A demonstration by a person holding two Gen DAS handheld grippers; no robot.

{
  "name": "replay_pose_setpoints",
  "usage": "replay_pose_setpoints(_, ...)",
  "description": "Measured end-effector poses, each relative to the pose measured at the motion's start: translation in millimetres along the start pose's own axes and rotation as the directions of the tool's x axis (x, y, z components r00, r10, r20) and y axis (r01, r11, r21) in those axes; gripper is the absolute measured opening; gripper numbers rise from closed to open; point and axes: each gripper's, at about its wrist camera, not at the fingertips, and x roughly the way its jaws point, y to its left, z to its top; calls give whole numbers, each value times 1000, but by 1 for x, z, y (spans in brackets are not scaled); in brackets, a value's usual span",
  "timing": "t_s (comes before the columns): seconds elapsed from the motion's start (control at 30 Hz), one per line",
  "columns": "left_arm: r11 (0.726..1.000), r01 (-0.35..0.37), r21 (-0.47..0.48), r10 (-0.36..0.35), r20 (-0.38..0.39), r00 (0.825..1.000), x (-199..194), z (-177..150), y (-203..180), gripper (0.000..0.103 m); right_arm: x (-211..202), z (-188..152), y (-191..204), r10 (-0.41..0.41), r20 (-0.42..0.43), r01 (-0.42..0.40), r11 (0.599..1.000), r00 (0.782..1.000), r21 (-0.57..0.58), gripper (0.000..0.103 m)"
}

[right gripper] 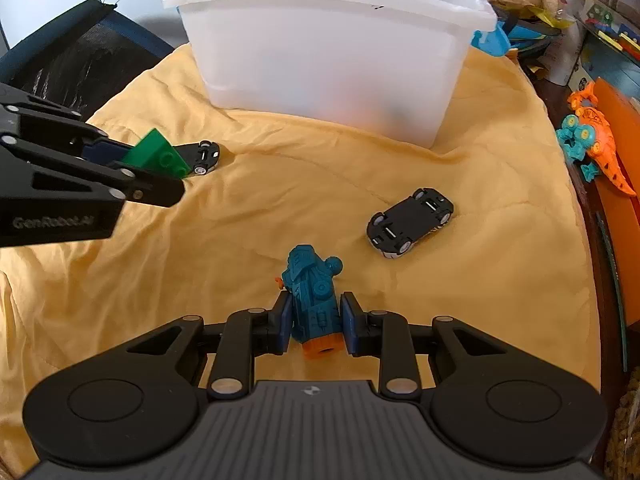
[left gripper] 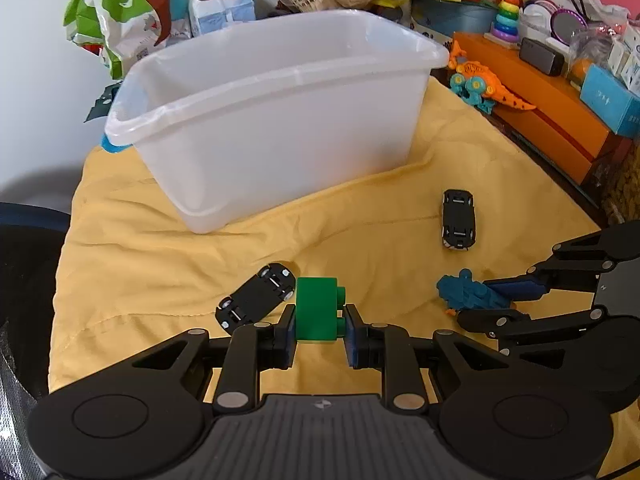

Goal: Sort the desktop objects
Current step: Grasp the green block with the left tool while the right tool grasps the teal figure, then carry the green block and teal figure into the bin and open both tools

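My left gripper [left gripper: 320, 322] is shut on a green toy brick [left gripper: 316, 308], which hangs just above the yellow cloth [left gripper: 360, 232] with its studs facing right. In the right wrist view the same brick [right gripper: 156, 154] shows at the left in that gripper [right gripper: 160, 168]. My right gripper [right gripper: 314, 320] is shut on a teal toy with an orange end [right gripper: 314, 300], low over the cloth. Two black toy cars lie upside down: one [left gripper: 256, 298] just left of the brick, the other [left gripper: 458, 219] farther right. A white plastic bin [left gripper: 280, 120] stands behind them.
An orange box [left gripper: 552, 108] with an orange and teal dinosaur toy [left gripper: 480, 84] lines the right edge. Snack bags [left gripper: 120, 16], a ring stacker [left gripper: 508, 12] and small boxes crowd the back. A dark chair [right gripper: 72, 56] stands at the left of the cloth.
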Motion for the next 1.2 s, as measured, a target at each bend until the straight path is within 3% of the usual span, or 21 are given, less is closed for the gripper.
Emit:
replay_pose_setpoints(0.93,1000,-8,4,8,72,997,-27,14,-3,27,-15,2,3,-11,50,10,1000,999,15,29)
replay_pose_setpoints(1.2,1000,-13,-3,14,107,994,-39,29,5,26,-32,13,0,-23,97,21,1000,995,18,29)
